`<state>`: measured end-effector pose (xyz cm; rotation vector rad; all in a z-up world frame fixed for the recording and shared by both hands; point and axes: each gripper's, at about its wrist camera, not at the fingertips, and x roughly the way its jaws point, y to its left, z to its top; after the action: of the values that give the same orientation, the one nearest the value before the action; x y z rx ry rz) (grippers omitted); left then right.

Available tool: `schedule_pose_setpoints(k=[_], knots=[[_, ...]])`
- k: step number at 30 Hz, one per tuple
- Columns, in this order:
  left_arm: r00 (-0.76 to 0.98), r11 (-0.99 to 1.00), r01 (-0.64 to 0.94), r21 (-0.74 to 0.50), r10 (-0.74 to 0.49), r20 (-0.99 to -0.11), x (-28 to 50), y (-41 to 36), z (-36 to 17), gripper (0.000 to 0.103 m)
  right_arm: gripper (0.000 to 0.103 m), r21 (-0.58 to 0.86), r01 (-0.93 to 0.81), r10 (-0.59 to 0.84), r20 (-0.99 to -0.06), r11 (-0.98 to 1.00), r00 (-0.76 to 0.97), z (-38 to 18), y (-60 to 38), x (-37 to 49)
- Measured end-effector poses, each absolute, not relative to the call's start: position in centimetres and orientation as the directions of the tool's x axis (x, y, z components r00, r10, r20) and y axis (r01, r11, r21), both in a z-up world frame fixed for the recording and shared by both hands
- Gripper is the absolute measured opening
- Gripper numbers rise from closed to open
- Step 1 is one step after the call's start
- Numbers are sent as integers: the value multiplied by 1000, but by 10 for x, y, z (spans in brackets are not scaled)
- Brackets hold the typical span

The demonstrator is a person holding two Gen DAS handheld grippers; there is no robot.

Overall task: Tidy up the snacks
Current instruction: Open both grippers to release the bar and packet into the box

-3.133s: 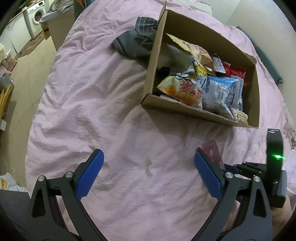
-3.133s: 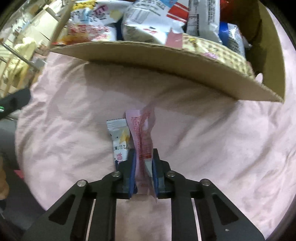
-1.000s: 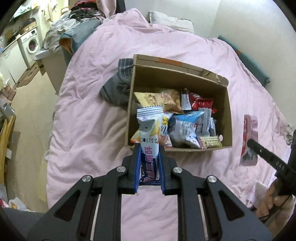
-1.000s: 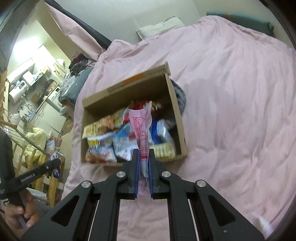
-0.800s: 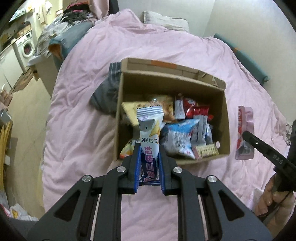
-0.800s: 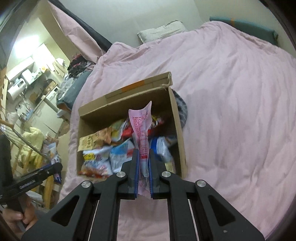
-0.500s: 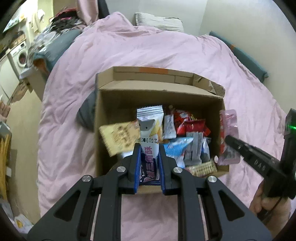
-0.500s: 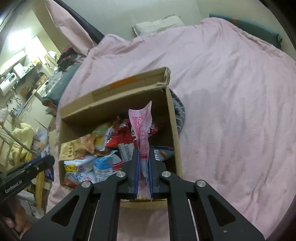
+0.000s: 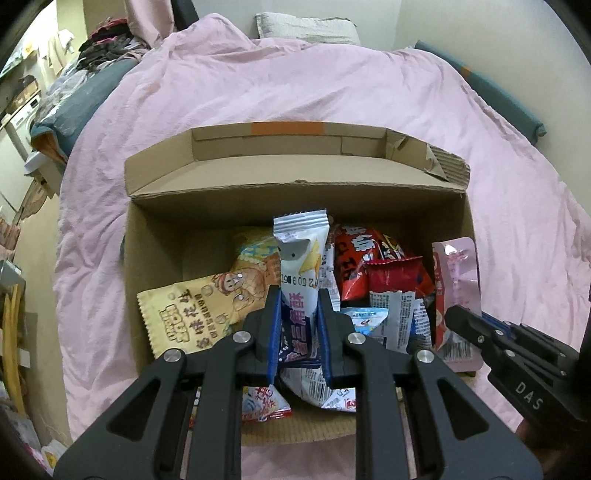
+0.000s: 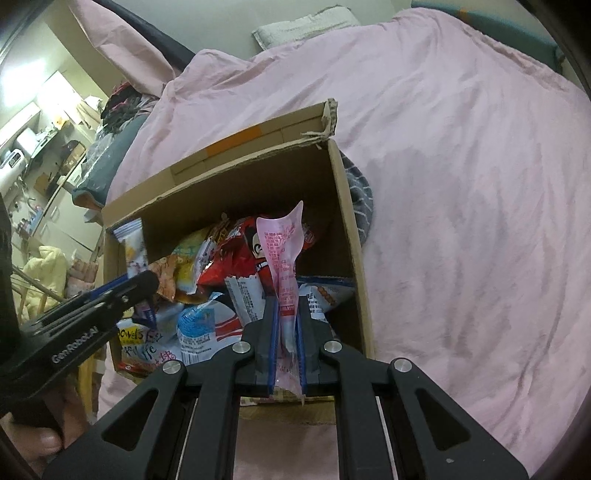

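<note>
An open cardboard box (image 9: 162, 229) full of snack packets lies on the pink bedspread; it also shows in the right wrist view (image 10: 347, 206). My left gripper (image 9: 298, 332) is shut on a white and purple snack packet (image 9: 301, 254), held upright over the box's near middle. My right gripper (image 10: 284, 332) is shut on a pink snack packet (image 10: 282, 251), held upright over the box's right side. The pink packet (image 9: 456, 291) and the right gripper also show at the right in the left wrist view. The white packet (image 10: 131, 247) shows at the left in the right wrist view.
In the box lie a yellow peanut bag (image 9: 199, 310), red bags (image 9: 369, 254) and blue-white packets (image 10: 199, 325). A grey striped cloth (image 10: 360, 199) lies beside the box. A pillow (image 9: 306, 29) sits at the bed's head. Clothes and furniture (image 9: 33, 96) stand to the left.
Both grippers have moved forward and down toward the box, each with its packet still held. The packets now hang over the box's inside; the box fills more of both views.
</note>
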<state>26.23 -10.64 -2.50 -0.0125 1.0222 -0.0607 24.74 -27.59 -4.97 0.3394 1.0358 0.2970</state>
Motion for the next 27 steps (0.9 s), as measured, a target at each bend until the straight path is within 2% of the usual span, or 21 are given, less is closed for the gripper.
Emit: schedule_pose_setpoints(k=[4, 5, 6, 7, 8, 9, 11, 13, 14, 15, 19, 20, 21, 23, 26, 27], knots=[[514, 999, 28, -18, -30, -857, 264, -106, -28, 18, 17, 421, -78, 402, -773, 904, 491, -46, -278, 249], [513, 999, 25, -22, -32, -858, 263, -104, -28, 25, 20, 431, -72, 408, -767, 899, 496, -46, -279, 248], [513, 1000, 20, -23, -30, -858, 263, -103, -28, 40, 22, 440, -68, 413, -764, 896, 497, -46, -281, 248], [516, 1000, 14, -23, -27, -856, 262, -102, -26, 49, 22, 449, -66, 420, -760, 891, 496, -45, -281, 249], [522, 1000, 7, -19, -20, -852, 260, -101, -25, 65, 25, 465, -65, 433, -754, 883, 494, -45, -282, 249], [534, 1000, -4, -5, -3, -845, 258, -100, -23, 73, 28, 473, -69, 442, -750, 878, 492, -44, -282, 248], [550, 1000, -3, 6, 7, -835, 255, -98, -18, 75, 30, 467, -78, 440, -747, 881, 498, -42, -280, 248], [552, 1000, 0, 19, 16, -834, 251, -95, -14, 75, 43, 463, -88, 439, -740, 882, 510, -36, -279, 246], [556, 1000, -4, 27, 25, -831, 249, -93, -12, 75, 64, 469, -90, 444, -731, 878, 519, -33, -280, 244], [563, 999, -8, 33, 32, -826, 247, -91, -10, 75, 78, 476, -91, 447, -721, 875, 530, -30, -281, 243], [592, 997, -25, 72, 73, -803, 236, -81, 0, 75, 80, 464, -99, 433, -700, 880, 568, -18, -281, 238], [594, 997, -29, 72, 75, -801, 233, -77, 2, 77, 80, 461, -97, 427, -695, 882, 578, -15, -281, 235], [594, 997, -34, 67, 74, -801, 231, -73, 4, 88, 81, 464, -99, 427, -685, 880, 590, -10, -281, 232], [606, 998, -53, 44, 67, -793, 224, -62, 8, 97, 84, 460, -110, 425, -669, 881, 609, -1, -279, 227], [632, 998, -61, 23, 56, -773, 213, -51, 17, 99, 91, 449, -123, 416, -643, 885, 643, 10, -276, 214], [640, 998, -60, 15, 50, -767, 209, -47, 20, 102, 96, 447, -130, 417, -637, 885, 648, 13, -274, 211]])
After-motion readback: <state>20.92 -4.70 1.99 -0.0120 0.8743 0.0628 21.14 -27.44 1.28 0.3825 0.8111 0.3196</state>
